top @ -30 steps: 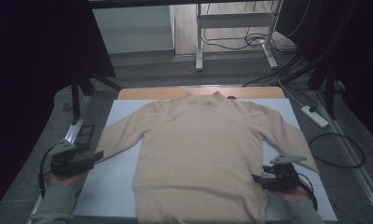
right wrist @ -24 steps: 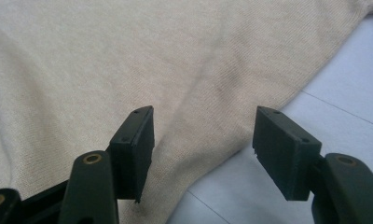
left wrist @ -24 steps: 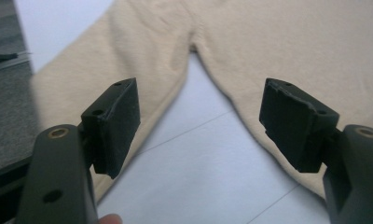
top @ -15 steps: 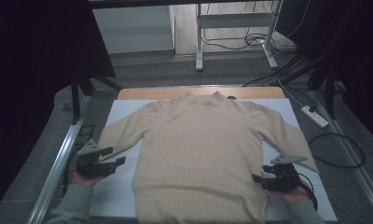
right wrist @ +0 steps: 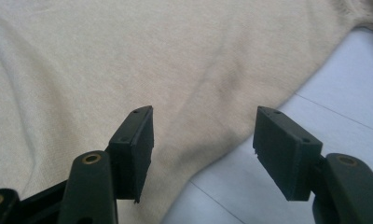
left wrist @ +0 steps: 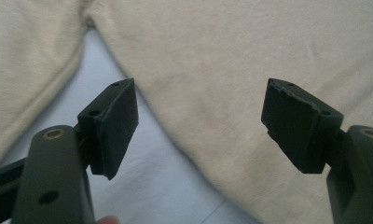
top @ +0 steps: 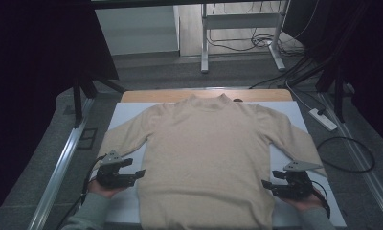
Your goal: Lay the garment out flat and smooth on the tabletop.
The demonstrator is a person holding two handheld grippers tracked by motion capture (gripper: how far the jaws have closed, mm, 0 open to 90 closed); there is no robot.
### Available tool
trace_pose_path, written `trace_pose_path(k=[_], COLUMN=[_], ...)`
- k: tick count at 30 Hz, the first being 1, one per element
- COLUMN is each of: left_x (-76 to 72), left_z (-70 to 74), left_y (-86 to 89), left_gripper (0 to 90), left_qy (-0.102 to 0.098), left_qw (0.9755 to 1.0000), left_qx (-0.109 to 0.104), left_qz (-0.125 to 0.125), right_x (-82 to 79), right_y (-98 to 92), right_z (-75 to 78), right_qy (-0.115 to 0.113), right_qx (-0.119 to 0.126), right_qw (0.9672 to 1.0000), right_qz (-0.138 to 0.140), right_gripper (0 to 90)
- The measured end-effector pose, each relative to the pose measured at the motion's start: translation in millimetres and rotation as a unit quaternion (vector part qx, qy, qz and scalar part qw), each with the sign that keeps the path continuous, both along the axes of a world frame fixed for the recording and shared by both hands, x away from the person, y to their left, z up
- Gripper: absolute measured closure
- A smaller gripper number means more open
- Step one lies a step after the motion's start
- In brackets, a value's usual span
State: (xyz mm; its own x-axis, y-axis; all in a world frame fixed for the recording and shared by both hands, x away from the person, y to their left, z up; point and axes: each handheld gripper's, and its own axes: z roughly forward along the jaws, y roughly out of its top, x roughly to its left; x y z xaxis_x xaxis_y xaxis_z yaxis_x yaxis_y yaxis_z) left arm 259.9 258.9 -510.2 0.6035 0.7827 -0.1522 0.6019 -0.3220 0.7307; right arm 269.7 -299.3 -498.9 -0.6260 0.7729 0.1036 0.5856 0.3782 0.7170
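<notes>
Cream knit sweater [top: 206, 158] lies flat, front up, sleeves spread, its side edges running between the open jaws of both grippers, unclamped.

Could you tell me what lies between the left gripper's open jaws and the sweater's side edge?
Only bare white table cover: in the left gripper view, the left gripper faces the sweater edge with nothing in between.
</notes>
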Motion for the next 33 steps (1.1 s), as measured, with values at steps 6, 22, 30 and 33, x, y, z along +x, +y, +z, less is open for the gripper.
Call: trace_pose_path(k=[6,22,30,33], left_x=[-5.3,-8.8,-8.3,-8.3], left_z=[1.1,-2.8,-3.3,-3.1], left_y=[-9.3,-19.5,-19.4,-19.0], left_gripper=[25.7,24.8,23.9,23.5], left_qy=[-0.008,-0.009,-0.008,-0.009], left_qw=[0.9999,0.9998,0.9998,0.9998], left_qx=[-0.008,-0.015,-0.015,-0.013], left_qz=[-0.004,-0.010,-0.008,-0.008], right_x=[-3.1,-6.2,-6.2,-6.4], right_y=[-7.7,-9.2,-9.2,-9.5], right_z=[-1.1,-2.1,-1.8,-1.7], right_qy=[-0.001,-0.007,-0.012,-0.012], right_qx=[0.005,0.006,0.007,0.008], right_qw=[1.0000,1.0000,0.9999,0.9999], right_qz=[-0.005,0.001,0.003,0.003], right_gripper=[38.0,37.6,37.4,37.4])
